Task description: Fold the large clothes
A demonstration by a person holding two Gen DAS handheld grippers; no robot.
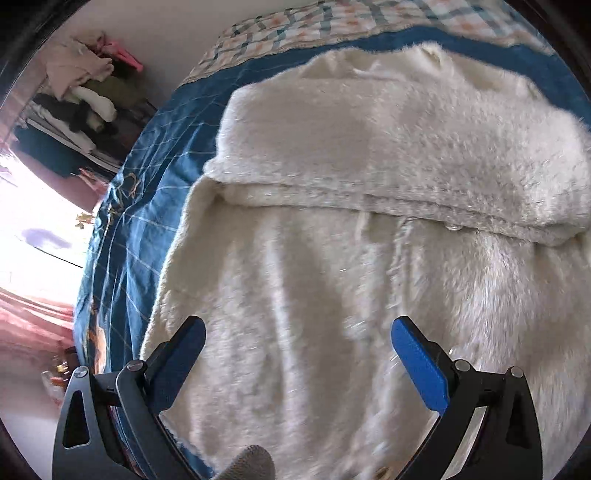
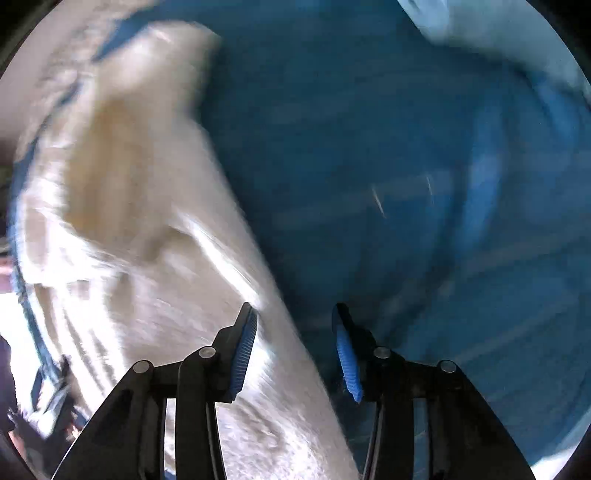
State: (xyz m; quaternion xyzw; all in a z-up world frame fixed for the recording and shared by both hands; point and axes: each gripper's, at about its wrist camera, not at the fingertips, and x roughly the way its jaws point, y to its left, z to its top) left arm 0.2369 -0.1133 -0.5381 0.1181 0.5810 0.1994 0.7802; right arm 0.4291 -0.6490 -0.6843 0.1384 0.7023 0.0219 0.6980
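Observation:
A large white fluffy garment (image 1: 369, 221) lies spread on a blue bed cover (image 1: 155, 155). Its upper part is folded down over the body, with the fold edge running across the middle. My left gripper (image 1: 297, 332) is open and empty, hovering above the garment's lower part. In the right wrist view the picture is motion-blurred. The white garment (image 2: 129, 240) fills the left side there. My right gripper (image 2: 293, 325) is open, with its jaws either side of the garment's right edge, above the blue cover (image 2: 424, 184).
A plaid quilt (image 1: 332, 22) lies at the head of the bed. A heap of clothes (image 1: 85, 85) stands on furniture beyond the bed's left edge. Bright window light and a red curtain (image 1: 33, 314) are at the left.

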